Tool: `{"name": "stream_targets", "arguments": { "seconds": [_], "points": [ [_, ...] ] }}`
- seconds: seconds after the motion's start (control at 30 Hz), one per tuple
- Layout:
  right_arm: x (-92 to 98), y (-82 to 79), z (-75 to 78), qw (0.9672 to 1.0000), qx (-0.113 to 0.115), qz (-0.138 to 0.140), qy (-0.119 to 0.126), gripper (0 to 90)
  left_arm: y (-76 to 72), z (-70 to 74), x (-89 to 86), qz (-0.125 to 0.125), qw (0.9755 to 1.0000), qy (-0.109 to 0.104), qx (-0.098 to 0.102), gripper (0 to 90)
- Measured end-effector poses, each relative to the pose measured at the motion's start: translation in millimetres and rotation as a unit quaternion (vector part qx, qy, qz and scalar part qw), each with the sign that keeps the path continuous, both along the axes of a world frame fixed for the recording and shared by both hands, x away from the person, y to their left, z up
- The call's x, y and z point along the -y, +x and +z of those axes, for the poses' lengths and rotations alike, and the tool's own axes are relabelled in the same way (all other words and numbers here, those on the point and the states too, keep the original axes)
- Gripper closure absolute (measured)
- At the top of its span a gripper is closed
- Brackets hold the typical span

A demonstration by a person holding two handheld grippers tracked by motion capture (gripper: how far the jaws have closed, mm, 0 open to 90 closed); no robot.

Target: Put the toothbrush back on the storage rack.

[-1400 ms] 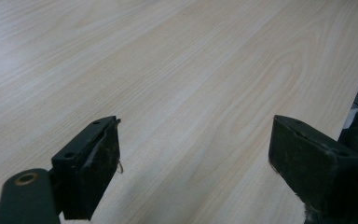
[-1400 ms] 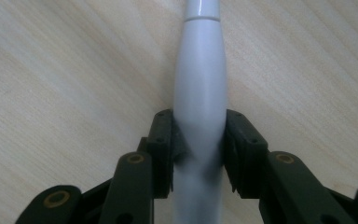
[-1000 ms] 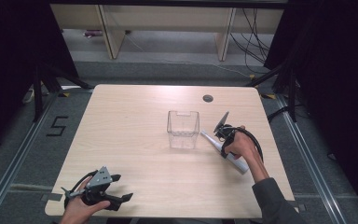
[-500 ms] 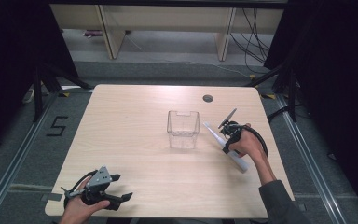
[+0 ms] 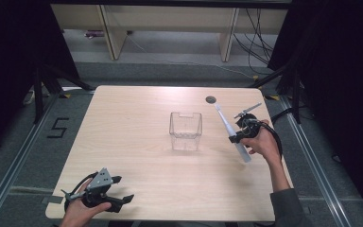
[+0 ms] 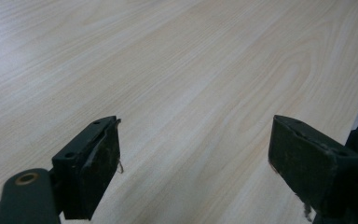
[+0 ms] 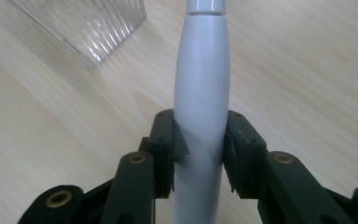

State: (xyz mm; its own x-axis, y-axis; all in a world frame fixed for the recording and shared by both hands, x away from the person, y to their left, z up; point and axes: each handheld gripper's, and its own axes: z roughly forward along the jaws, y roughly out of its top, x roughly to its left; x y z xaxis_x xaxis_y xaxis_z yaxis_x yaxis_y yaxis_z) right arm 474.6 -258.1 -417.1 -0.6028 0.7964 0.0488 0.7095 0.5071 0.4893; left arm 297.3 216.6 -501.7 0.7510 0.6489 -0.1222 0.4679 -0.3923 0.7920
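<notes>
High view showed a white electric toothbrush [image 5: 228, 128] held up above the right side of the wooden table [image 5: 137, 118], slanting with its small brush head at the far end and its thick handle at the near end. The right gripper [image 5: 236, 137] was clamped around the handle. In the right gripper view, the two black jaws pressed on both sides of the toothbrush [image 7: 201, 88], and a corner of the clear plastic box [image 7: 88, 28] sat at the far left. That clear plastic box [image 5: 186, 131] stood upright near the middle of the table, just left of the toothbrush. The left gripper [image 5: 120, 190] rested at the near left edge, well apart. Its jaws stood wide with only bare table [image 6: 191, 70] between them.
</notes>
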Motion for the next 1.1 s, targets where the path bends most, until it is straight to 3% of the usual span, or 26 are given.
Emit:
{"name": "stream_targets", "arguments": {
  "seconds": [0.07, 0.1, 0.13, 0.17, 0.2, 0.23, 0.27, 0.3, 0.33, 0.4, 0.47, 0.5, 0.57, 0.67, 0.73, 0.77, 0.83, 0.87, 0.9, 0.93, 1.1],
  "points": [
    [0.9, 0.4, 0.9, 0.9997, 0.023, -0.002, 0.010, 66.9, -0.3, 0.0, 0.0, 0.002, 1.0000, 0.000, 0.000, 16.0],
    [0.9, 0.4, 0.9, 0.9997, 0.023, -0.002, 0.010, 66.9, -0.3, 0.0, 0.0, 0.002, 1.0000, 0.000, 0.000, 16.0],
    [-1.4, 0.4, 0.7, 0.9990, 0.037, 0.002, 0.025, 66.9, -0.3, 0.8, -0.4, 0.003, 1.0000, 0.004, 0.002, 16.0],
    [-3.4, 1.0, 0.9, 0.9985, 0.051, 0.006, 0.019, 66.9, -0.7, 0.8, -0.1, 0.004, 1.0000, 0.000, 0.001, 16.0],
    [-4.3, 1.3, 2.7, 0.9981, 0.056, 0.004, 0.025, 66.9, 0.1, 1.8, -2.3, -0.003, 0.9999, 0.014, 0.003, 16.0],
    [-4.3, 1.3, 2.7, 0.9981, 0.056, 0.004, 0.025, 66.9, 0.1, 1.8, -2.3, -0.003, 0.9999, 0.014, 0.003, 16.0],
    [-4.2, 3.2, 4.4, 0.9968, 0.074, 0.004, 0.028, 66.9, -0.9, 1.2, -0.9, 0.004, 1.0000, -0.001, 0.003, 16.1],
    [-4.7, 4.2, 1.5, 0.9947, 0.097, 0.004, 0.036, 66.9, -0.9, 1.2, -0.9, 0.004, 1.0000, -0.001, 0.003, 16.0],
    [-4.7, 2.7, 5.9, 0.9959, 0.084, -0.001, 0.033, 66.9, -0.7, 1.7, -1.3, 0.004, 1.0000, 0.000, 0.004, 16.0],
    [-5.8, 1.0, 6.4, 0.9933, 0.100, -0.017, 0.055, 66.9, -0.8, 1.8, -1.3, 0.005, 1.0000, 0.000, 0.004, 16.0],
    [-3.4, 2.0, 7.6, 0.9926, 0.109, -0.005, 0.054, 66.9, -0.3, 2.4, -2.5, 0.002, 0.9999, 0.009, 0.006, 16.0],
    [-3.1, 1.0, 9.4, 0.9902, 0.117, -0.007, 0.077, 66.9, -0.3, 2.3, -2.1, 0.001, 1.0000, 0.008, 0.006, 16.0],
    [-1.0, 2.2, 10.9, 0.9897, 0.124, 0.006, 0.071, 66.9, 0.0, 2.3, -2.3, 0.001, 0.9999, 0.010, 0.006, 16.0],
    [-3.2, 2.1, 10.8, 0.9899, 0.118, -0.001, 0.078, 66.9, -0.4, 1.8, -1.0, 0.003, 1.0000, 0.001, 0.005, 16.0],
    [-5.2, 3.1, 9.6, 0.9882, 0.124, -0.004, 0.090, 66.9, -0.5, 2.3, -2.6, -0.001, 0.9999, 0.008, 0.006, 16.0],
    [-7.6, 4.4, 8.1, 0.9851, 0.139, 0.000, 0.102, 66.9, -0.6, 2.0, -2.4, 0.002, 1.0000, 0.003, 0.007, 16.0],
    [-8.9, 4.2, 8.7, 0.9844, 0.140, -0.002, 0.107, 66.9, -0.7, 2.9, -1.5, 0.006, 0.9999, -0.002, 0.008, 16.0],
    [-11.0, 5.0, 8.9, 0.9806, 0.156, 0.009, 0.118, 66.9, -0.6, 3.9, -2.6, 0.002, 0.9999, 0.005, 0.010, 16.0],
    [-11.0, 5.0, 8.9, 0.9806, 0.156, 0.009, 0.118, 66.9, -0.6, 3.9, -2.6, 0.002, 0.9999, 0.005, 0.010, 16.0],
    [-12.4, 4.9, 10.7, 0.9783, 0.163, 0.009, 0.127, 66.9, -0.9, 2.9, -2.1, 0.004, 0.9999, -0.001, 0.010, 16.0],
    [-15.9, 4.4, 13.5, 0.9755, 0.172, 0.009, 0.137, 66.9, -1.1, 3.2, -2.8, 0.001, 0.9999, 0.005, 0.011, 15.7]
  ]
}}
